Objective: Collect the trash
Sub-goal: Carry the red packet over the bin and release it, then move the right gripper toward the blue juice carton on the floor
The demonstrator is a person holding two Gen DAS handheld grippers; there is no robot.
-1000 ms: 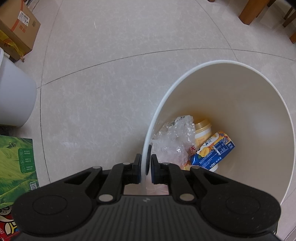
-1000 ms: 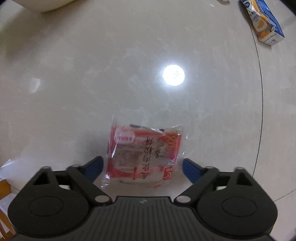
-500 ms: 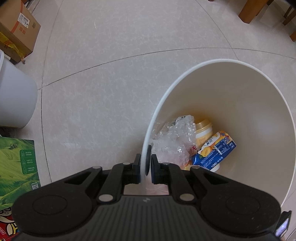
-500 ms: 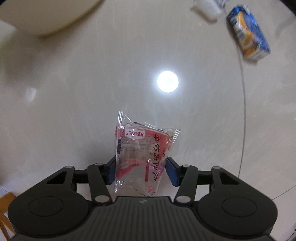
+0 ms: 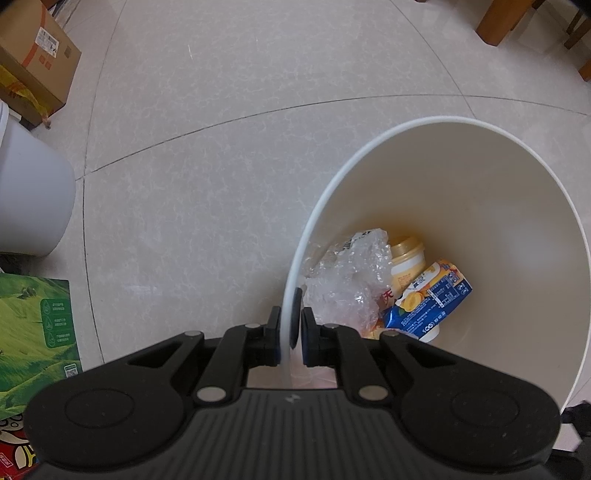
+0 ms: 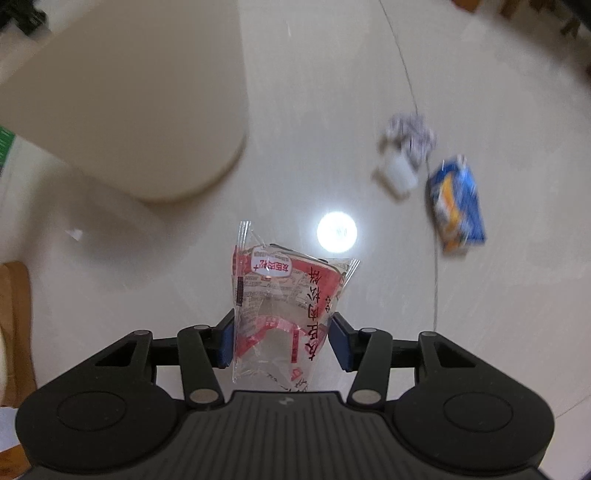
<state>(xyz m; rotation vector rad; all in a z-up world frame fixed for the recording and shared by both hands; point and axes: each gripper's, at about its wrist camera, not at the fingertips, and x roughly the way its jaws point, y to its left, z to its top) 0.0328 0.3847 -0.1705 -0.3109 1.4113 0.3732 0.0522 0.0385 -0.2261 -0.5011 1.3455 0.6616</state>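
Left gripper (image 5: 291, 328) clamped tight on the rim of the white trash bin (image 5: 480, 206), one pad outside the wall, one inside; bin tilted toward the camera, mouth wide and unobstructed on its far and right side. Inside at the bottom: crumpled clear plastic (image 5: 347, 280), a yellow-lidded cup (image 5: 408, 258), a blue-orange drink carton (image 5: 428, 302), all bunched near the gripped wall, the rest of the bin floor bare. Left of the bin the tiled floor (image 5: 221, 147) is open up to a white bucket (image 5: 33, 199), a cardboard box (image 5: 33, 62) and a green box (image 5: 33, 325) at the frame's left edge; wooden furniture legs (image 5: 498, 22) top right. Right gripper (image 6: 282, 339) holds a red-and-clear snack wrapper (image 6: 284, 302), pads pressing both sides, wrapper squeezed narrow and standing up between them, off the floor. Its jaws have just been closing, with the wrapper between them. A second ago the wrapper lay flat on the floor between wide jaws; now it is lifted, the floor looks farther off and motion-blurred. The bin's outer wall (image 6: 140, 103) now fills upper left of the right view, where only a sliver showed before. Still on the floor to the right: blue carton (image 6: 458, 206), small white bottle (image 6: 397, 175), crumpled wrapper (image 6: 412, 133), close together, open tile between them and the bin. Left view unchanged.
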